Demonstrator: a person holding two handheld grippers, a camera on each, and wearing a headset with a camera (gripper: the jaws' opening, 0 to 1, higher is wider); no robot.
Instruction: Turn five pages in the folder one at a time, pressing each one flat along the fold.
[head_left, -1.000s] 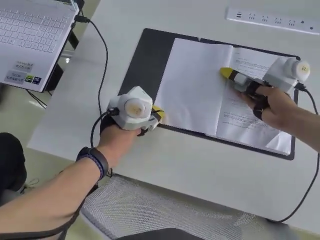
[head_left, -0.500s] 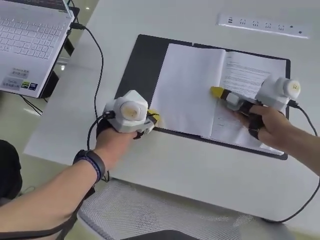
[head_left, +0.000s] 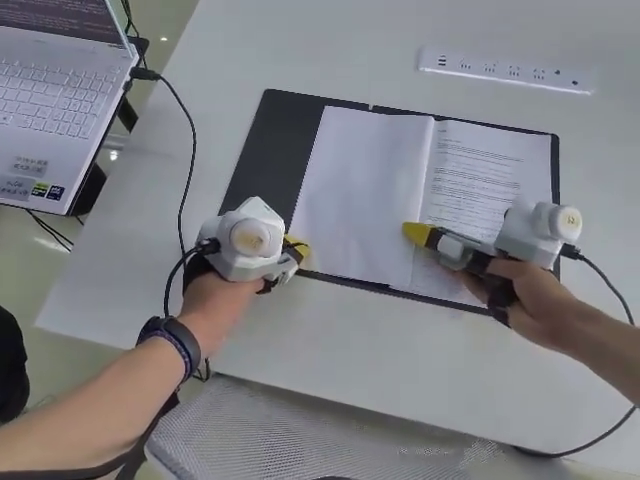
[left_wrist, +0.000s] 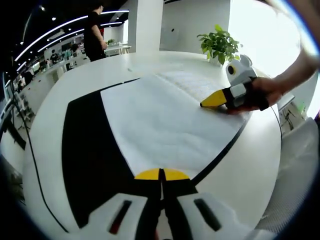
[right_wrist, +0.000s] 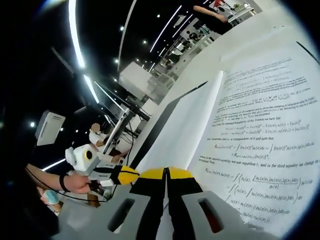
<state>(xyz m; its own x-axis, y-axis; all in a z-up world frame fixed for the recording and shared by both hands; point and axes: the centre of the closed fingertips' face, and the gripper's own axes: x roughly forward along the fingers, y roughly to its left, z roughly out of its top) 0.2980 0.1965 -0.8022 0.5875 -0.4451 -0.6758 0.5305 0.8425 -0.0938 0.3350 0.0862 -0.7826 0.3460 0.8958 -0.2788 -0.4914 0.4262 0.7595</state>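
laptop (head_left: 50, 110), power strip (head_left: 505, 70), potted plant (left_wrist: 218, 44)

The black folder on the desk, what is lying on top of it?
A blank page and a printed page lie open on the folder, with the right hand-held gripper resting near the fold. Whatever lies under the pages is covered.

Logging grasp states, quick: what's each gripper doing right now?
Left gripper: shut, tips at the blank page's corner.
Right gripper: shut, tips on the fold.

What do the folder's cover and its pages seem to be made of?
The folder cover: probably plastic or coated card, black, matte; it lies flat without glare. The pages: thin white paper, matte; printed text on the right one, slight bow at the fold.
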